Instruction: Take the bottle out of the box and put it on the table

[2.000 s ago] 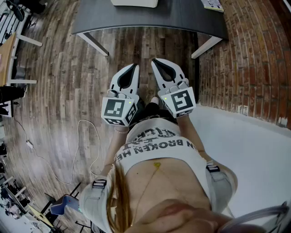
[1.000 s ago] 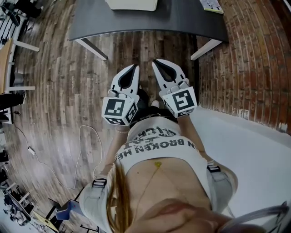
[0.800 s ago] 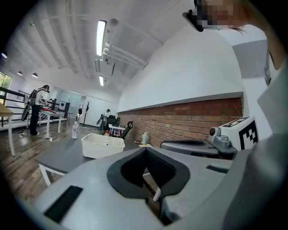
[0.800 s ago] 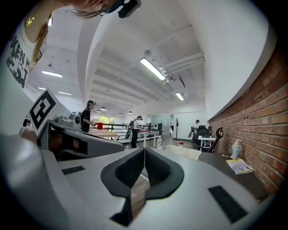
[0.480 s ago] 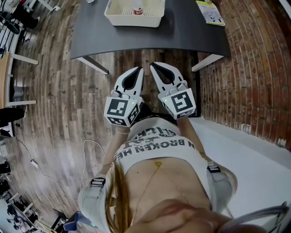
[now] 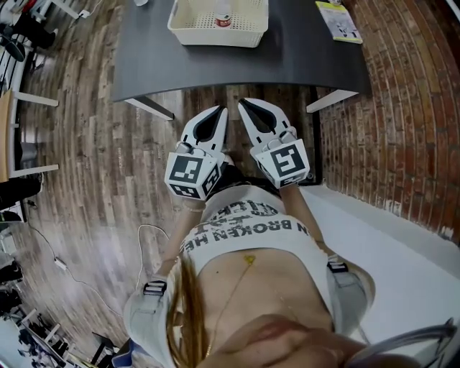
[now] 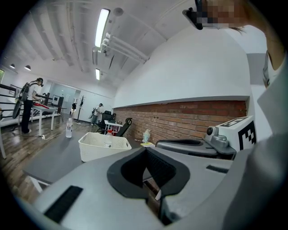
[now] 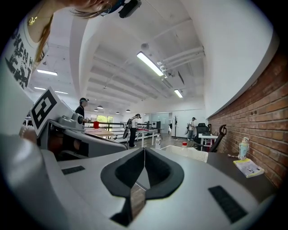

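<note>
A white basket-like box point(image 6: 218, 25) stands on the dark grey table point(image 6: 302, 57) at the top of the head view. A clear bottle with a red cap point(image 6: 223, 16) stands inside it. My left gripper point(image 6: 221, 109) and right gripper point(image 6: 242, 102) hang side by side over the wooden floor, short of the table's near edge. Both are shut with nothing between the jaws. The left gripper view shows the box point(image 7: 103, 148) ahead to the left with the bottle point(image 7: 108, 137) in it. In the right gripper view the box point(image 8: 189, 153) and the red cap point(image 8: 184, 145) lie ahead to the right.
A yellow-green booklet point(image 6: 338, 20) lies on the table's right part, with a small pale figure point(image 8: 243, 147) beyond it. A second clear bottle point(image 7: 69, 128) stands on the table left of the box. A brick wall point(image 6: 402, 108) runs along the right. Other people work at far tables.
The table has slid down into the head view and the box with the bottle now shows in full. Both grippers stay side by side and shut, nearer to the table's edge.
</note>
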A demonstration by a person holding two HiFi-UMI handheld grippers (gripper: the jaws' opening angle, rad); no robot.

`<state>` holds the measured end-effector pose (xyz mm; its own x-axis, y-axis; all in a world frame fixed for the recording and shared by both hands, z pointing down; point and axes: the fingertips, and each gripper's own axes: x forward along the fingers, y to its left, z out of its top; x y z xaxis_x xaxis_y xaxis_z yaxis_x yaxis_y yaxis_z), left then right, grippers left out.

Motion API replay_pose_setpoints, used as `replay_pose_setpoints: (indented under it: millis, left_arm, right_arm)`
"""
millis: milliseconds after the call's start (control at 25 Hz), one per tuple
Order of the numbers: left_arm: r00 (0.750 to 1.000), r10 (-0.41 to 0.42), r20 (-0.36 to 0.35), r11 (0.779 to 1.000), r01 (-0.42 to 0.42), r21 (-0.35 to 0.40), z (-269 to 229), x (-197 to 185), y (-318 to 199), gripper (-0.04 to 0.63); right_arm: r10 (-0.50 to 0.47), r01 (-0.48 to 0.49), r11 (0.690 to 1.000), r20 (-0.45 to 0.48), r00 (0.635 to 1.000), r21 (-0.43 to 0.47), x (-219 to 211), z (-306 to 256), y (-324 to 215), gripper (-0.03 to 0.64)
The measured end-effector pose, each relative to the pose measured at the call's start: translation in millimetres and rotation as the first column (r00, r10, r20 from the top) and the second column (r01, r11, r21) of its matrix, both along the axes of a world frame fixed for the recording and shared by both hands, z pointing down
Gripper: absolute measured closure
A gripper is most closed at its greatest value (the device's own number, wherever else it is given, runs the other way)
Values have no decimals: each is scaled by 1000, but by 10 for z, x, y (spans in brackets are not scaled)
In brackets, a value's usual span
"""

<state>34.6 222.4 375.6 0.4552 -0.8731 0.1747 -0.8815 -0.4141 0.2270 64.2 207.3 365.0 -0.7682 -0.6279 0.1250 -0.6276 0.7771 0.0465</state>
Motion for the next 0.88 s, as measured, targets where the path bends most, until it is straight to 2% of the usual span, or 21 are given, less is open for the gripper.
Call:
replay_pose_setpoints:
  millis: [640, 880]
  left_arm:
    - [999, 26, -42, 999, -27, -25, 103, -395, -78, 592]
    - [999, 5, -52, 999, -7, -34, 139, -497, -186, 592]
  right_arm:
    - [2, -3, 1000, -56, 998, -13, -397, 100, -62, 607]
    - [-8, 7, 1000, -71, 997, -17, -487, 117, -191, 607]
